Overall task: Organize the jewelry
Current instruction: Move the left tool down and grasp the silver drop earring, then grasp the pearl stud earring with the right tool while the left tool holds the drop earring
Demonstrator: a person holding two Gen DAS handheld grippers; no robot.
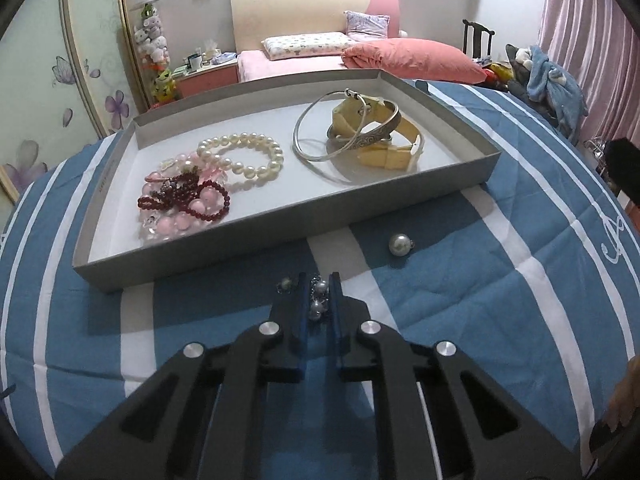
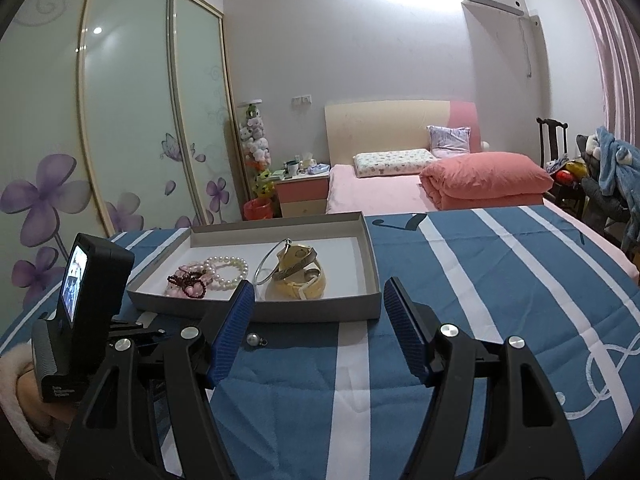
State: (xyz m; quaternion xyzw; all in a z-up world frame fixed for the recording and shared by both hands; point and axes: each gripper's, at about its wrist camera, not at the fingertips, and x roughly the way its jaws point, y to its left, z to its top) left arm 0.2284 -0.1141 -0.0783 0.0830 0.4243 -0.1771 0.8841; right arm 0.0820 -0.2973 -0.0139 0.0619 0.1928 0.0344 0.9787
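A shallow grey tray (image 1: 280,216) lies on the blue striped bedspread. It holds a white pearl bracelet (image 1: 256,152), a dark red bead bracelet (image 1: 188,200), a silver bangle (image 1: 316,140) and a yellow watch (image 1: 388,152). Just in front of the tray, my left gripper (image 1: 319,280) is shut on a small pearl-and-chain earring (image 1: 318,298), low over the cloth. A tiny pearl piece (image 1: 285,286) lies beside its left finger. A loose pearl ball (image 1: 399,244) rests to the right. My right gripper (image 2: 318,284) stands open with nothing in it, short of the tray (image 2: 320,312); the pearl ball (image 2: 253,340) lies near its left finger.
The left gripper's body and camera screen (image 2: 80,300) fill the left of the right wrist view, with a fluffy sleeve below. Behind the tray are a pink bed (image 2: 400,192), a nightstand (image 2: 302,196) and a wardrobe. Bare bedspread (image 2: 500,280) stretches to the right.
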